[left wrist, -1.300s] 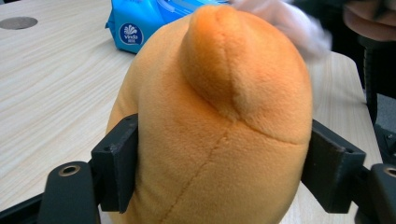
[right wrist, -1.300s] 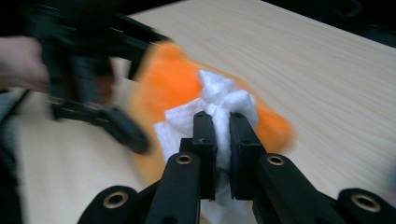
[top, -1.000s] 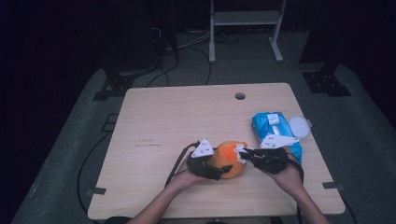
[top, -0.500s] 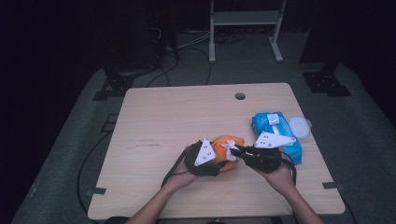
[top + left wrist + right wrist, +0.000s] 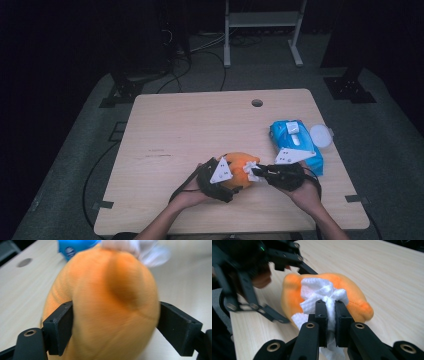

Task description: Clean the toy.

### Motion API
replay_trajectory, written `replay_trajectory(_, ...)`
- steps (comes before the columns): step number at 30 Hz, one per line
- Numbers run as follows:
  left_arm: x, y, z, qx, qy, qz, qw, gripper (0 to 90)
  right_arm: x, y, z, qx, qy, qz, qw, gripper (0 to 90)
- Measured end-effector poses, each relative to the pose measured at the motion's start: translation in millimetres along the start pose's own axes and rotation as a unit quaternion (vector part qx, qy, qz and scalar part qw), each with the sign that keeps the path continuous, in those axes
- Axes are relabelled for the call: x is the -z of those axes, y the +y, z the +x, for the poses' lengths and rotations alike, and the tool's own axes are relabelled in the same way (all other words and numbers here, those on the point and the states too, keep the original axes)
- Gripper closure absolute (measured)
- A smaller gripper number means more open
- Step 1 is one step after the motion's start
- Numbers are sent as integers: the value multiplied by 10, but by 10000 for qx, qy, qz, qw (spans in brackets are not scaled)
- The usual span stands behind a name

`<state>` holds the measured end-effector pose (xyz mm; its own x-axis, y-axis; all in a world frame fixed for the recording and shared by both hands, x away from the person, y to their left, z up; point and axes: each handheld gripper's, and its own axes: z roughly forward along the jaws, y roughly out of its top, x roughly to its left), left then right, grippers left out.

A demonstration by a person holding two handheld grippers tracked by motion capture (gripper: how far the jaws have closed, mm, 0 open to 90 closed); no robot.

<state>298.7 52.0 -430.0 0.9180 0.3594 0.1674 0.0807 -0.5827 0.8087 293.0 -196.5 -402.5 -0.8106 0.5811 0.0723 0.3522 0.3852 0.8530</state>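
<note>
Black gripper [image 5: 329, 306] w/ brass screws, 2 flat jaws.

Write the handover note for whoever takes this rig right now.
Left gripper: shut on the orange plush toy, jaws on both its sides, near the table's front edge.
Right gripper: shut on a bunched white wipe, pressed against the toy's surface.
Blue wipe pack lies right of the toy, its round white lid beside it.
Done: wipe out, toy gripped.
Left: probably finish wiping the toy, then set both down.
</note>
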Motion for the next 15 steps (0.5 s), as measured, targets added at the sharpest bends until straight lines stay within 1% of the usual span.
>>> replay_trajectory(2,53,3,-19,61,-187,-27,9998,187,32,-32,-6,-61,13,-10,10000,822)
replay_trajectory(3,72,-7,-27,121,-307,-101,9994,194,55,-41,-16,-136,44,-69,9999,822)
replay_trajectory(4,94,-15,-35,178,-437,-120,9988,195,73,-44,-27,-212,85,-141,9996,822)
replay_trajectory(5,115,-21,-50,194,-526,-144,9983,208,90,-42,-31,-263,106,-176,9994,822)
replay_trajectory(7,149,-26,-82,166,-639,-149,9977,218,114,-34,-38,-328,127,-227,9991,821)
replay_trajectory(9,174,-25,-98,201,-756,-163,9968,220,108,-44,-43,-309,160,-130,9993,820)
replay_trajectory(11,199,-13,-85,245,-914,-258,9952,225,85,-76,-45,-294,220,33,9993,820)
replay_trajectory(12,215,3,-63,256,-960,-337,9945,229,80,-97,-42,-277,242,119,9993,820)
replay_trajectory(13,228,24,-33,296,-994,-442,9936,230,76,-120,-40,-231,247,170,9993,820)
replay_trajectory(15,244,73,48,377,-923,-641,9929,213,87,-165,-35,-178,267,278,9991,819)
